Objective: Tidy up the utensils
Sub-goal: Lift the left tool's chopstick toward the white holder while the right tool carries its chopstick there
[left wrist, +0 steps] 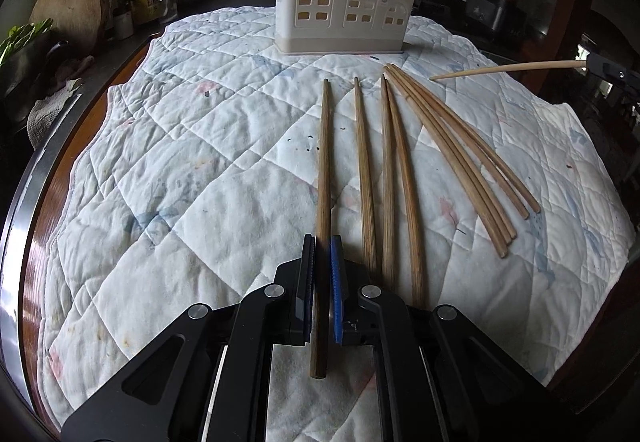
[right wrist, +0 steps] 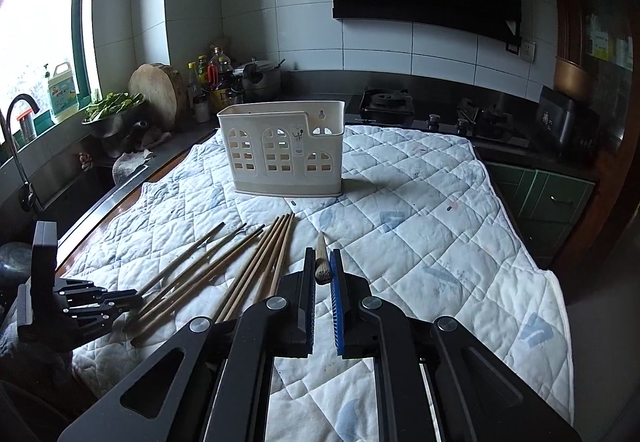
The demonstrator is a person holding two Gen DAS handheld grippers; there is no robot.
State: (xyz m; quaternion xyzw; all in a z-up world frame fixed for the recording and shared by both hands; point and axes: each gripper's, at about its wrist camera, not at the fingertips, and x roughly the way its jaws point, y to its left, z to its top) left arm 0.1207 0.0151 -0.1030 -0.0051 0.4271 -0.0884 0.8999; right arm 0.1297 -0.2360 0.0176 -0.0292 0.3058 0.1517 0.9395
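Here, left gripper (left wrist: 322, 274) jaws clamped on a dark chopstick (left wrist: 323, 170); right gripper (right wrist: 322, 274) jaws on a pale chopstick (right wrist: 321, 264), foreshortened

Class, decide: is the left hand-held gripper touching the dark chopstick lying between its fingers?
Touching. The left wrist view shows the left hand-held gripper with both pads pressed against the dark chopstick, no gap on either side.

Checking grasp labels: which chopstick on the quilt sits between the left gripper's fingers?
The leftmost dark chopstick, lying apart from its neighbours; the left gripper straddles its near end, while the others lie free to the right.
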